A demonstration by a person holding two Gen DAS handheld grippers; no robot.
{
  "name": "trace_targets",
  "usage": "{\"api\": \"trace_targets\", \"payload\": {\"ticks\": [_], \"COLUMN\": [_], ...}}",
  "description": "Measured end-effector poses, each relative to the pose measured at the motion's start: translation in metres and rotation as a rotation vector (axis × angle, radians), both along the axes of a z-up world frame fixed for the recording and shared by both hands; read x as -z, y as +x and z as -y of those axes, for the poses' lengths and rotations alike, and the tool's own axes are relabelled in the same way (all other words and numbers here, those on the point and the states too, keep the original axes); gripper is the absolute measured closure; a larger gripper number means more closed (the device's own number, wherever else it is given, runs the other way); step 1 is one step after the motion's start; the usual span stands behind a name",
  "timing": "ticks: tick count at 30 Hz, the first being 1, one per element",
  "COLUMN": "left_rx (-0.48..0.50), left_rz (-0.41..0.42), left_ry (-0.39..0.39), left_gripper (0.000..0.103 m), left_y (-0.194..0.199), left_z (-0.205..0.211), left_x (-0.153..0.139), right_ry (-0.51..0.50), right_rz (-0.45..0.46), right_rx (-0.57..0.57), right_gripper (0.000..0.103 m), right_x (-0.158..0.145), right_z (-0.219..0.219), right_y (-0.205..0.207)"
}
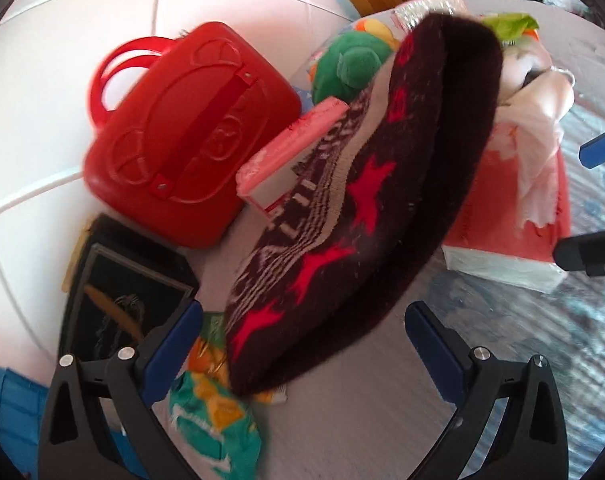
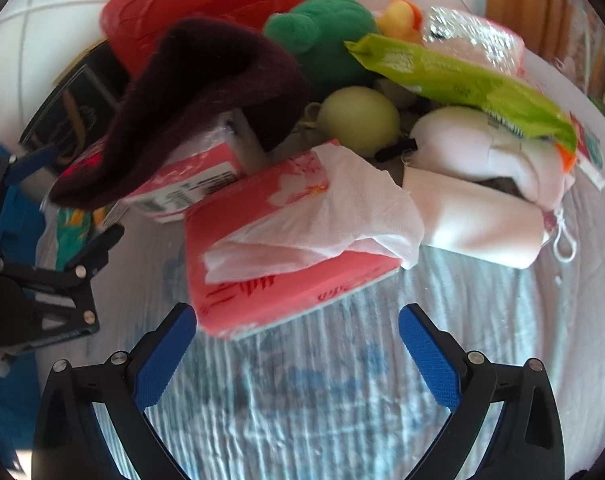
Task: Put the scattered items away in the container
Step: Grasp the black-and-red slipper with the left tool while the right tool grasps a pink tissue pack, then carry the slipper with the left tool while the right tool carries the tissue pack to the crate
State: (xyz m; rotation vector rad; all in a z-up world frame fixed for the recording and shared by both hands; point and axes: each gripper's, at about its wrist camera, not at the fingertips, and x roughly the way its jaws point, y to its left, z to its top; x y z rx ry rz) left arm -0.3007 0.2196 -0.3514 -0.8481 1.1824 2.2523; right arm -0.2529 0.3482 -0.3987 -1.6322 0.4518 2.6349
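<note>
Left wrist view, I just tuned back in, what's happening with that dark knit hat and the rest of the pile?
Both grippers are open and hold nothing. The left gripper faces the dark maroon knit hat with red stars, which lies draped over a small pink tissue box beside the red plastic carry case. The right gripper faces the large pink tissue pack with a white tissue pulled out. Nothing is lifted yet.

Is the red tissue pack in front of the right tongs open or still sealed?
Open. A white tissue sticks out of the top of the red tissue pack and spreads loosely over it.
</note>
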Motion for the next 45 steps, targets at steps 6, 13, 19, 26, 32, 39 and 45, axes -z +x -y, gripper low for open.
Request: {"api": "trace_targets", "payload": {"ticks": [6, 13, 19, 26, 32, 39, 45], "left_rx": [-0.051, -0.098, -0.120, -0.173, -0.190, -0.239, -0.268], "left_rz": [0.186, 0.225, 0.243, 0.240, 0.231, 0.232, 0.227], "left_ry": [0.234, 0.331, 0.383, 0.458, 0.478, 0.515, 0.535], "left_gripper": [0.055, 0.089, 0.091, 0.092, 0.092, 0.092, 0.092], "left_y": [-0.033, -0.028, -0.031, -0.024, -0.004, 0.023, 0.049], "left_z": [0.011, 0.032, 0.043, 0.058, 0.064, 0.081, 0.099], "left_x": [-0.009, -0.023, -0.027, -0.048, -0.066, -0.084, -0.103], "right_ry": [-0.036, -0.047, -0.115, -0.117, -0.104, -0.067, -0.040], "right_rz": [-0.034, 0.000, 0.004, -0.028, -0.048, -0.046, -0.037], "right_rx": [0.139, 0.178, 0.189, 0.106, 0.063, 0.015, 0.007], "right_gripper": [0.000, 0.000, 0.021, 0.047, 0.048, 0.048, 0.048], "right_x": [0.007, 0.015, 0.013, -0.001, -0.019, -0.044, -0.058], "right_z": [-0.004, 0.003, 0.005, 0.005, 0.003, -0.002, -0.004], "right_y": [-0.014, -0.031, -0.032, -0.020, 0.003, 0.033, 0.051]}}
